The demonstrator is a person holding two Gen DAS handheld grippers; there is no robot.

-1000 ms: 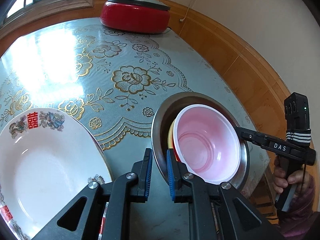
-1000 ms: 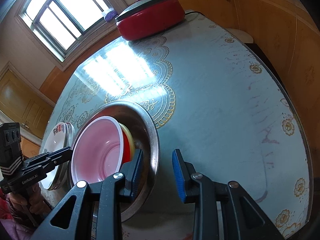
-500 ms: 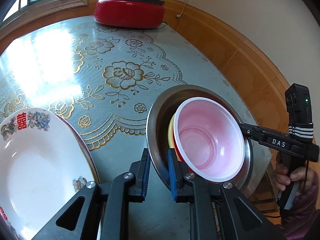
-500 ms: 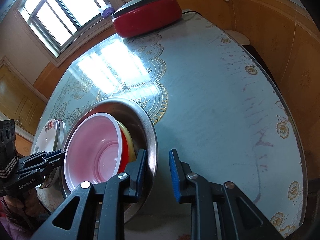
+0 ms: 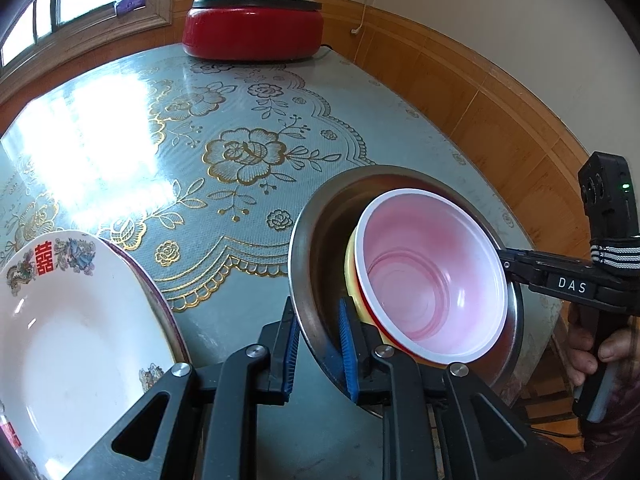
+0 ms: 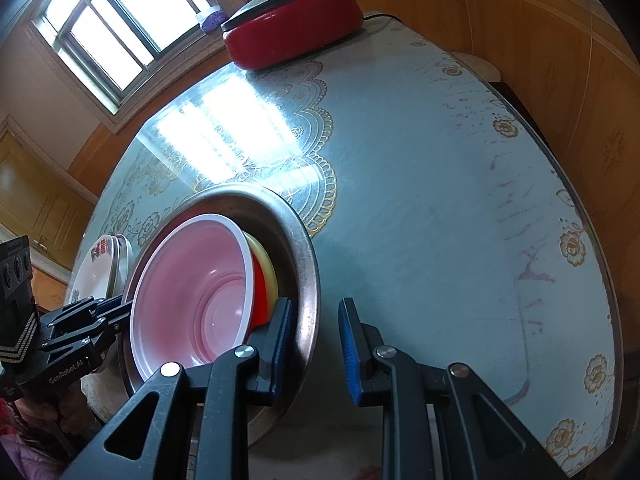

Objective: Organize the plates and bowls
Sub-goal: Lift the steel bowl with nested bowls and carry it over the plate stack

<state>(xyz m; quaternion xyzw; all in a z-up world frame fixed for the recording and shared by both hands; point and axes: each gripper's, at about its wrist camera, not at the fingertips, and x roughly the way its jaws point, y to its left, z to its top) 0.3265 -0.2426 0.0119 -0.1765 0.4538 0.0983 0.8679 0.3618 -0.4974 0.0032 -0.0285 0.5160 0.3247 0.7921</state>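
A steel basin (image 5: pixel 304 240) sits on the table with a yellow bowl (image 5: pixel 351 264) and a red bowl with a white inside (image 5: pixel 432 280) nested in it. My left gripper (image 5: pixel 320 348) straddles the basin's near rim; its jaws are opening and the rim stands between the blue pads. My right gripper (image 6: pixel 318 344) straddles the opposite rim of the basin (image 6: pixel 308 264): one finger is inside, and table shows between the rim and the outer pad. A white plate (image 5: pixel 72 340) with red characters lies on another plate, left of the basin.
A red lidded electric pot (image 5: pixel 254 28) stands at the far end of the table by the window. The table's edge runs close behind the basin on the right, with wooden wall panels beyond. A person's hand (image 5: pixel 588 352) grips the right tool's handle.
The gap between my left pads has widened a little, and the gap between my right pads has narrowed. The basin has stayed where it was on the table.
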